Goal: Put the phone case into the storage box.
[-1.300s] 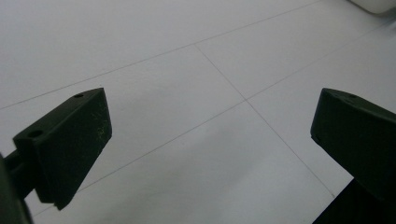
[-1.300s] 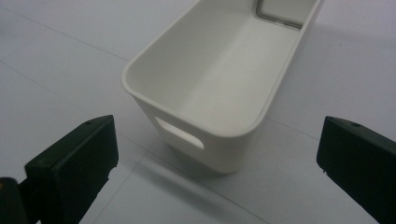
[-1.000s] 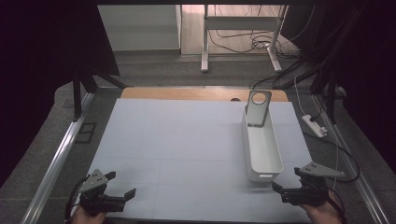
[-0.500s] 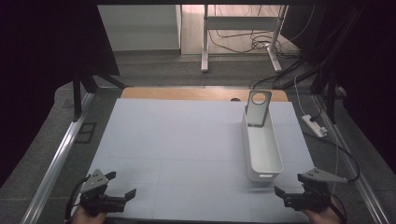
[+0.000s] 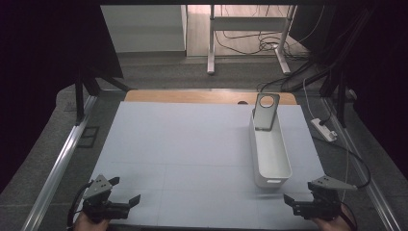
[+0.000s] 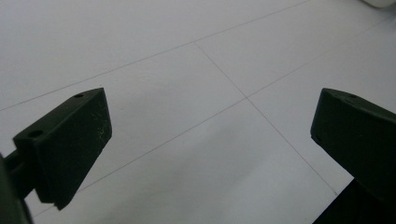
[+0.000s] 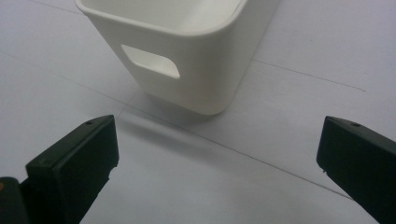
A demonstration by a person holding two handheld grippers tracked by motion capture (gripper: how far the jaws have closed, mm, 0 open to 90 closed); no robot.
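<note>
Bin (image 5: 271, 156), the long white one, sits on the right side of the table (image 5: 183, 144), long axis running away from the person, handle-cutout end facing the right gripper (image 5: 294, 202). Both it and the left gripper (image 5: 126, 190) gape wide, holding nothing.

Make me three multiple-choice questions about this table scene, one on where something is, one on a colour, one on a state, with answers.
1. Where does the grey stand with a round hole sit?
A. at the far end of the long white plastic bin
B. on the table's left edge
C. in the left gripper

2. What colour is the bin?
A. blue
B. white
C. red

3. How do the right gripper's jaws stand?
A. shut on the bin
B. shut, holding nothing
C. open

Answers: 1 A, the high view shows it at the bin's far end; 2 B, its walls are white; 3 C, the right gripper view shows a wide gap.
</note>
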